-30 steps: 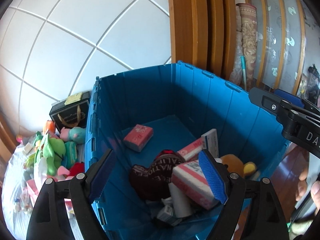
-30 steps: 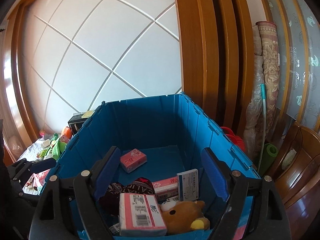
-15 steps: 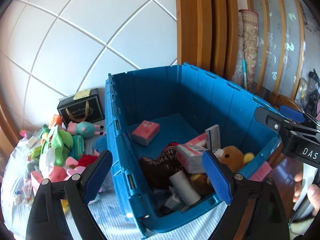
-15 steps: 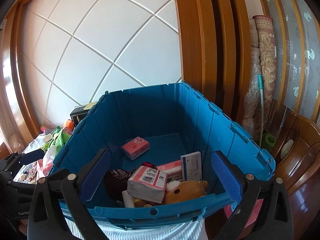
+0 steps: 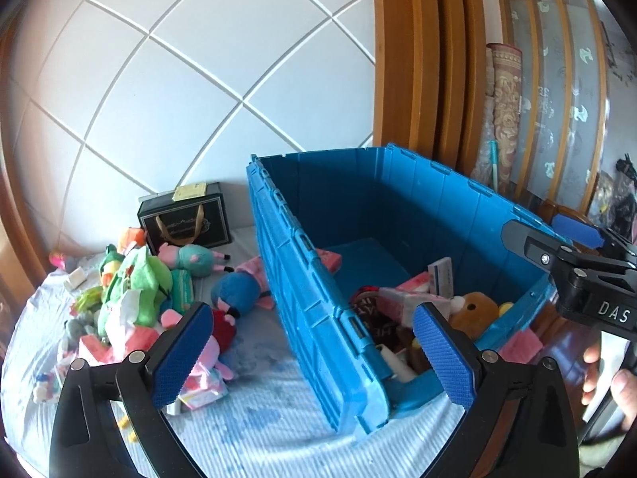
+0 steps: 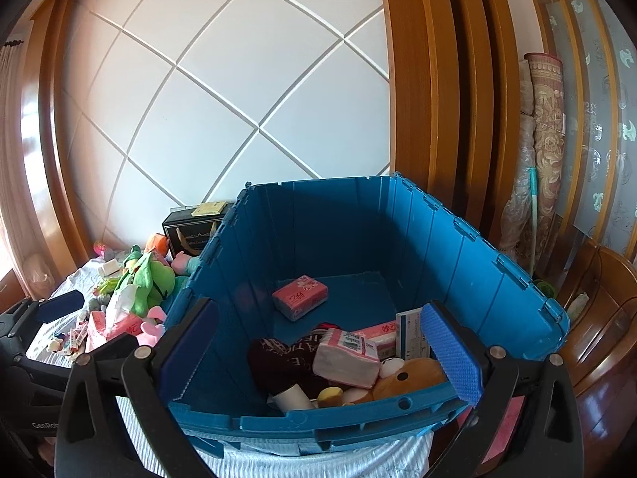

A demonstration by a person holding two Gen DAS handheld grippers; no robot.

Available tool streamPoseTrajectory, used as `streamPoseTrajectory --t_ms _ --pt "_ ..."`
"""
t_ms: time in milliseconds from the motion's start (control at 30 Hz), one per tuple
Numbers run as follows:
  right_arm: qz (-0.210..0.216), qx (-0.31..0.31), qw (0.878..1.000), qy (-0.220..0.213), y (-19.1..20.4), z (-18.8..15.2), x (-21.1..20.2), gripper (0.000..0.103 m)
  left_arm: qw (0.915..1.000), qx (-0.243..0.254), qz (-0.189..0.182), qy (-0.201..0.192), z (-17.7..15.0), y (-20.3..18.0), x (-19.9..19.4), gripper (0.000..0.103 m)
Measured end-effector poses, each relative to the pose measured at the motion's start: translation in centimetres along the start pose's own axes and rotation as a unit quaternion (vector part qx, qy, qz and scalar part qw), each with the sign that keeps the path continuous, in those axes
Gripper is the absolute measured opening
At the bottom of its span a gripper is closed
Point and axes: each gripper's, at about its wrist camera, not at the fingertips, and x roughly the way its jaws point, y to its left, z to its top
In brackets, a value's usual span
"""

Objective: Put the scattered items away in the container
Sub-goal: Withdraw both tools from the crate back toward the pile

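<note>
My left gripper (image 5: pixel 314 352) is spread wide with nothing between its blue pads; its near edge straddles the left wall of the blue bin (image 5: pixel 318 298). My right gripper (image 6: pixel 318 354) is likewise spread and empty, held at the bin's (image 6: pixel 398 414) near rim.

Bin contents, near to far, from the right wrist view:
- a white roll (image 6: pixel 292 394) against the near wall;
- a brown bear toy (image 6: pixel 410 378) beside it;
- a tissue pack (image 6: pixel 346 356) lying tilted on a dark printed cloth (image 6: pixel 278 358);
- a small white carton (image 6: pixel 410 328) standing upright;
- a pink tissue pack (image 6: pixel 300 296) alone on the floor towards the far wall.

Outside the bin, on the pale sheet (image 5: pixel 254 422) to its left, the loose items lie in a heap: a pink packet (image 5: pixel 199 382) nearest me, a red and pink plush (image 5: pixel 223 328), a blue plush (image 5: pixel 237 292) just beside the bin wall, a green plush (image 5: pixel 135 283), and a black gift bag (image 5: pixel 185 219) against the wall panel.

Change since one second ago: both grippers have pulled back and up. The left view has swung from the bin interior to the heap. The tissue pack that sat between the right pads now lies in the bin.
</note>
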Motion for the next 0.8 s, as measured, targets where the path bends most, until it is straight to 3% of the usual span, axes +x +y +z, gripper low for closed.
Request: streamPoseTrajectory --t_ms 233,533,800 --pt "0.022 -0.009 1.0 -0.009 7.4 -0.3 -0.2 0.103 0.9998 -0.012 0.015 0.004 -2.4 7.0 -1.2 0.102" --pt "0.056 -0.01 0.998 -0.008 20.6 -1.8 1.1 0.103 0.9971 -0.034 0.053 0.043 -7.3 21.0 -1.6 0.102" --pt "0.079 -0.021 0.992 0.097 28.5 -6.7 7.9 0.103 0.9859 -0.058 0.096 0.124 -13.6 30.7 2.8 0.102"
